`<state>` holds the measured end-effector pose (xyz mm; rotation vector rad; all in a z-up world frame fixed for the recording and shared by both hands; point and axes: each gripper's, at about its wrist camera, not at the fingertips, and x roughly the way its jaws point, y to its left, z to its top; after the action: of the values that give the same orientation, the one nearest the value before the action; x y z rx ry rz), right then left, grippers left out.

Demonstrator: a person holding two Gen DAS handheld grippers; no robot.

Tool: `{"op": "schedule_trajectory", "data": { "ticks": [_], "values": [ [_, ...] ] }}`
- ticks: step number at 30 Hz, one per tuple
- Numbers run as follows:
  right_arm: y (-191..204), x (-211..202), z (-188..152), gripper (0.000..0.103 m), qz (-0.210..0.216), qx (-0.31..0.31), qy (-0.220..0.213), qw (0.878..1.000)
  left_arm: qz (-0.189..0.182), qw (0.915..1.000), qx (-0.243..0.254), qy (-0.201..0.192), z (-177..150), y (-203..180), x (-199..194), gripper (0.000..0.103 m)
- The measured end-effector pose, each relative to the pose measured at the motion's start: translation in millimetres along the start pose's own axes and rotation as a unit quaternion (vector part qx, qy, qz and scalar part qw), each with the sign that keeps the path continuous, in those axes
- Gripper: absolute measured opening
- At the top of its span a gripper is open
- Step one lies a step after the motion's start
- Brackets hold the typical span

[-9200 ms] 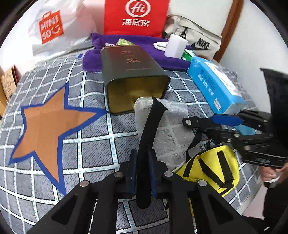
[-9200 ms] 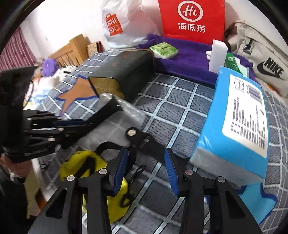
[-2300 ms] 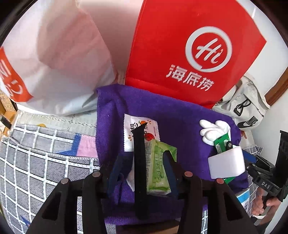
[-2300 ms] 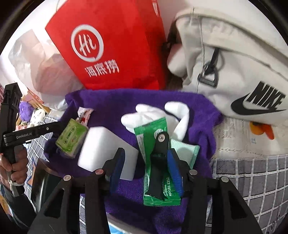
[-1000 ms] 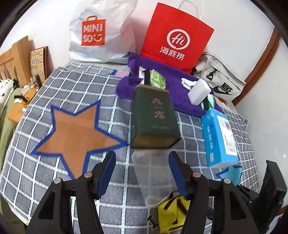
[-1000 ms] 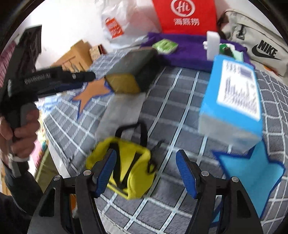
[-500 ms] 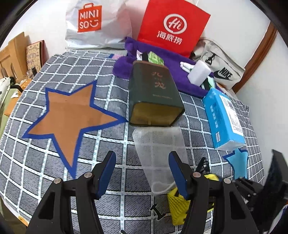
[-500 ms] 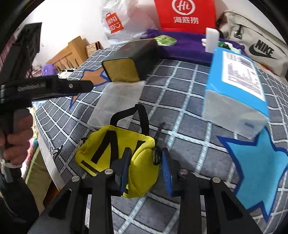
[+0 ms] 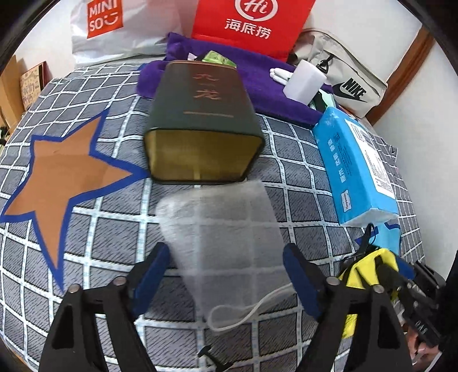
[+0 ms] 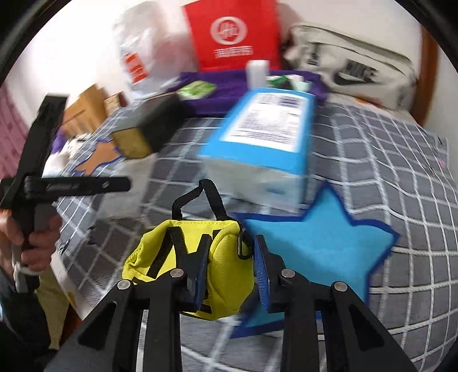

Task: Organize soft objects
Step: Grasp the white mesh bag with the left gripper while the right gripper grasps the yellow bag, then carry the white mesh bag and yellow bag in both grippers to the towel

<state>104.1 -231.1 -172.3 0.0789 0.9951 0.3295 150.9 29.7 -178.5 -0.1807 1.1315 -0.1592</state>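
Grippers first: our right gripper [image 10: 229, 267] has just been closing and now pinches the yellow pouch [image 10: 197, 263] by its right end, lifted just off the bedspread [image 10: 400, 177] near the blue star patch [image 10: 315, 246]. Our left gripper [image 9: 226, 274] has just been opening; it stands wide over the white mesh bag [image 9: 223, 234], not touching.

Step, we judge: pouch picked, mesh bag next. Next move needs the left lowered and closed on the mesh.

Writing: "MINISO" on the white bag [image 9: 114, 25], "Hi" on the red bag [image 9: 252, 20], "NIKE" on the grey bag [image 9: 349, 77].
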Motion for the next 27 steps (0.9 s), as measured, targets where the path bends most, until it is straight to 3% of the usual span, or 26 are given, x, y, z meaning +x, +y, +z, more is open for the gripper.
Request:
{"op": "schedule_trajectory", "data": {
  "ticks": [5,8,12,14,16,19,24,27],
  "values": [
    [-14.6,11.9,-4.3,0.031,0.02,0.028,0.013,0.999,0.037,0.999,0.023,0.0,3.7,-18.5,10.4,0.093],
    [-12.5,13.6,-6.7,0.041,0.035,0.022,0.01,0.999,0.075,0.9964,0.039,-0.003,4.4,-29.6,18.4,0.094],
    [-2.0,14.9,-10.8,0.045,0.017,-0.011,0.001,1.0,0.103,0.9933,0.05,-0.017,3.6,-36.7,22.0,0.093],
    [2.5,15.4,-11.6,0.044,0.003,-0.028,-0.001,1.0,0.107,0.9928,0.045,-0.028,3.3,-35.0,18.7,0.082],
    [1.6,16.0,-10.3,0.035,-0.008,-0.029,-0.003,1.0,0.108,0.9922,0.05,-0.036,2.3,-33.7,13.7,0.066],
    [-3.9,15.2,-8.5,0.03,-0.004,-0.018,-0.004,1.0,0.106,0.9923,0.049,-0.039,0.8,-27.2,8.7,0.051],
    [-2.5,10.0,-9.4,0.028,0.001,-0.018,-0.001,1.0,0.082,0.9955,0.027,-0.039,1.6,-5.5,-0.7,0.019],
    [-4.0,3.2,-8.8,0.028,0.015,-0.001,-0.006,1.0,0.052,0.9978,0.009,-0.039,-1.1,6.6,-8.5,0.013]
  ]
}}
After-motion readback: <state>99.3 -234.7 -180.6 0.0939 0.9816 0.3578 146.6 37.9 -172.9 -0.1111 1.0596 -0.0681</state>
